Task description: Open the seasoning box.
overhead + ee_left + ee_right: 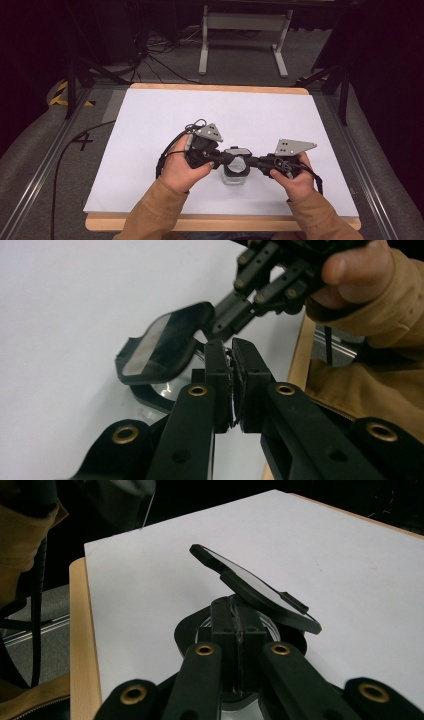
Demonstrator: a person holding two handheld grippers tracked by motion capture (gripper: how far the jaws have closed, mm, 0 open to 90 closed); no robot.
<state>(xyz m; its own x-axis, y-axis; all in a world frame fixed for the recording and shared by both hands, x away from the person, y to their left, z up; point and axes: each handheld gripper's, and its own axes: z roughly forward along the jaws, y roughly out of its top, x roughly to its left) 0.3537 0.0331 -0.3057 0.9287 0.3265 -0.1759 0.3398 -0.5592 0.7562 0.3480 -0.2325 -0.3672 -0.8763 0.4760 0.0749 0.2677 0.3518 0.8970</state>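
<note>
The right tool (254, 162) is clamped on the rim of the small clear glass jar (235, 175), steadying it mid-table (150, 150). The left tool (227, 159), jaws nearly together, pinches its hinged black-framed lid (237, 150), tilted up, apparently to open it.

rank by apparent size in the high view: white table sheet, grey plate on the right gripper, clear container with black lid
1. white table sheet
2. clear container with black lid
3. grey plate, close to the container in size, so this ranking is unsure
</note>
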